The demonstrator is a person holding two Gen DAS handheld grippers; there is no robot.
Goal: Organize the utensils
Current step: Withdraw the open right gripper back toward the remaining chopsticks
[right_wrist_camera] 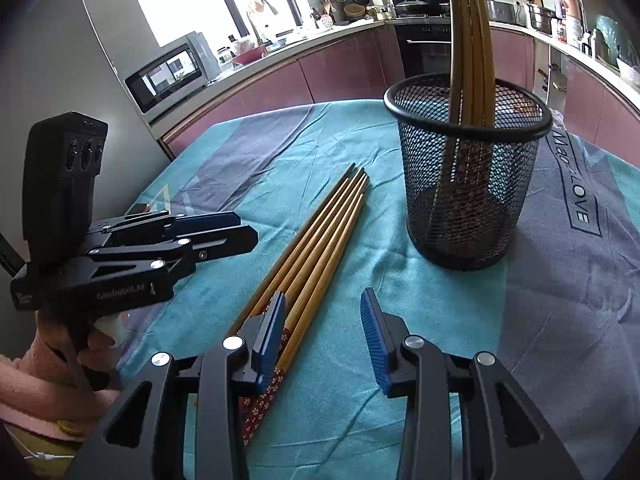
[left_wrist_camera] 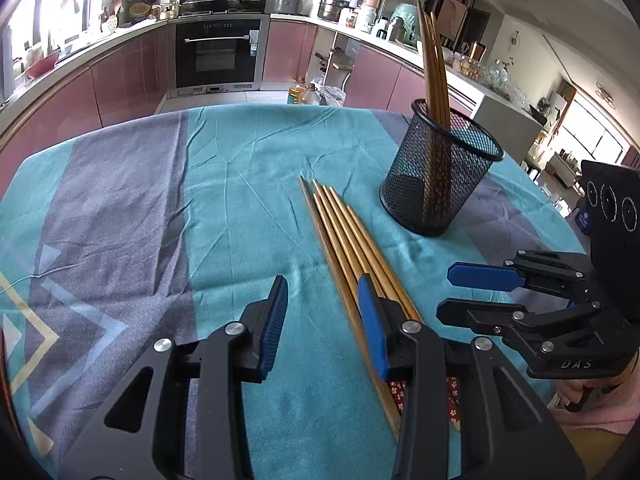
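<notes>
Several golden-brown chopsticks (left_wrist_camera: 352, 240) with red patterned ends lie side by side on the teal and grey tablecloth (left_wrist_camera: 224, 184); they also show in the right wrist view (right_wrist_camera: 316, 240). A black mesh cup (left_wrist_camera: 440, 172) stands upright to their right and holds several more chopsticks (left_wrist_camera: 434, 68); it shows in the right wrist view too (right_wrist_camera: 468, 168). My left gripper (left_wrist_camera: 324, 320) is open and empty, its right finger just above the lying chopsticks. My right gripper (right_wrist_camera: 324, 340) is open and empty, its left finger over their patterned ends. Each gripper shows in the other's view (left_wrist_camera: 460, 292) (right_wrist_camera: 244, 230).
The table (right_wrist_camera: 580, 280) stands in a kitchen. Pink cabinets and an oven (left_wrist_camera: 218, 54) lie beyond its far edge. A microwave (right_wrist_camera: 168, 72) sits on the counter at the left. Oil bottles (left_wrist_camera: 300, 94) stand on the floor behind the table.
</notes>
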